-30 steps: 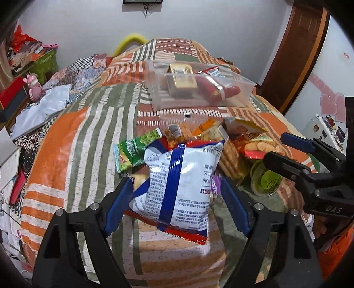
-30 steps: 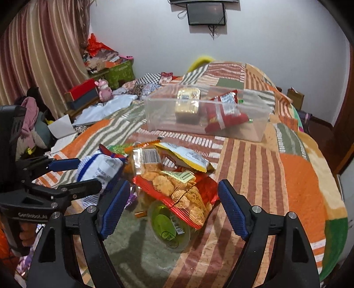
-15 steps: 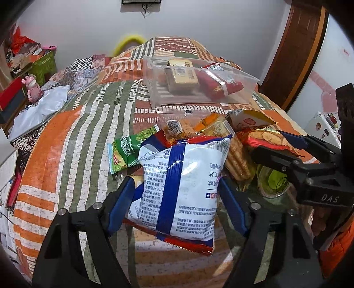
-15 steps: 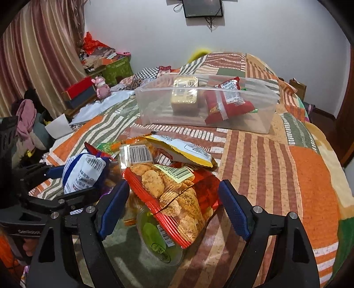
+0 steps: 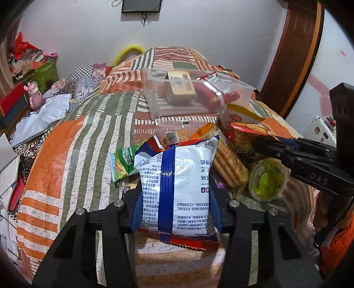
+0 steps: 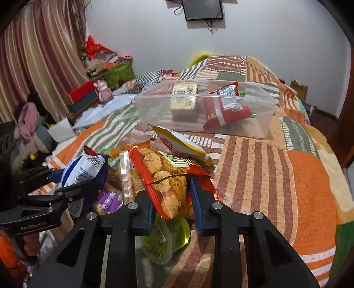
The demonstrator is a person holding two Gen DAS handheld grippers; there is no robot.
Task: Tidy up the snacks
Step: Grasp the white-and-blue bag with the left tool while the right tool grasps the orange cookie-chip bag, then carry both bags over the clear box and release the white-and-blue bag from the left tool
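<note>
Both fisheye views look forward and down along their own fingers, close over the snack pile on the bed (image 5: 73, 141). Each shows the clear bin (image 5: 192, 99) at upper centre; the left wrist view catches the right gripper (image 5: 263, 144) at its right edge, the other view the left gripper (image 6: 73, 179) at lower left.

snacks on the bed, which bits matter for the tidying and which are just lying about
Job: white-and-blue bag in left gripper; red cracker bag in right gripper; clear bin; green cup.
Lying about: pink toy; green box; wall screen.
</note>
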